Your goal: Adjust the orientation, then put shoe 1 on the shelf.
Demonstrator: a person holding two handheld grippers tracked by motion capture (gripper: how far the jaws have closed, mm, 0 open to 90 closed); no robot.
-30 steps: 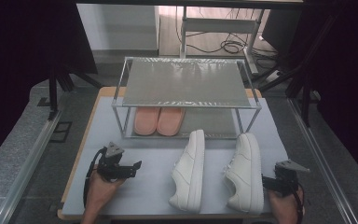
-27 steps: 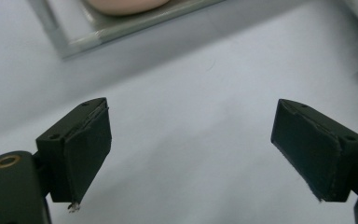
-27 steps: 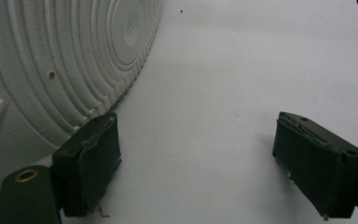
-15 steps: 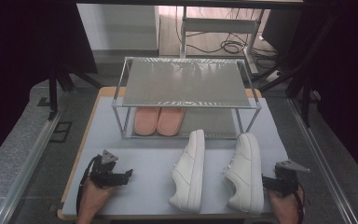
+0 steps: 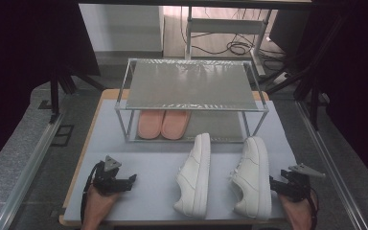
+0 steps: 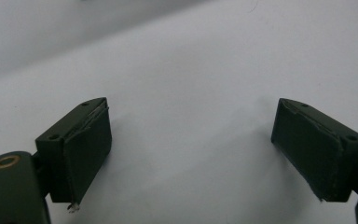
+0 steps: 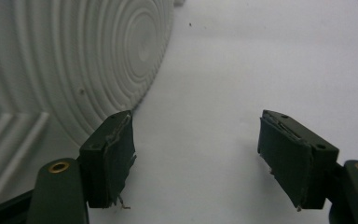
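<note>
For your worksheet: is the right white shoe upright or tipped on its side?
Tipped: the right white shoe lies sideways, its ringed sole facing the right tongs.

White sneakers (image 5: 194,175): two
Pink slippers (image 5: 163,124): two
Metal shoe rack (image 5: 190,86): one
Hand-held grippers (image 5: 112,179): two

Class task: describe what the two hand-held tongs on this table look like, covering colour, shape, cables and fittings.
Both the left tongs and right tongs are black, each topped by a grey three-cornered plate. Their jaws are flat rectangular blocks with worn pad edges and brass-coloured rivets at the base. A black cable loops from the left tongs.
</note>
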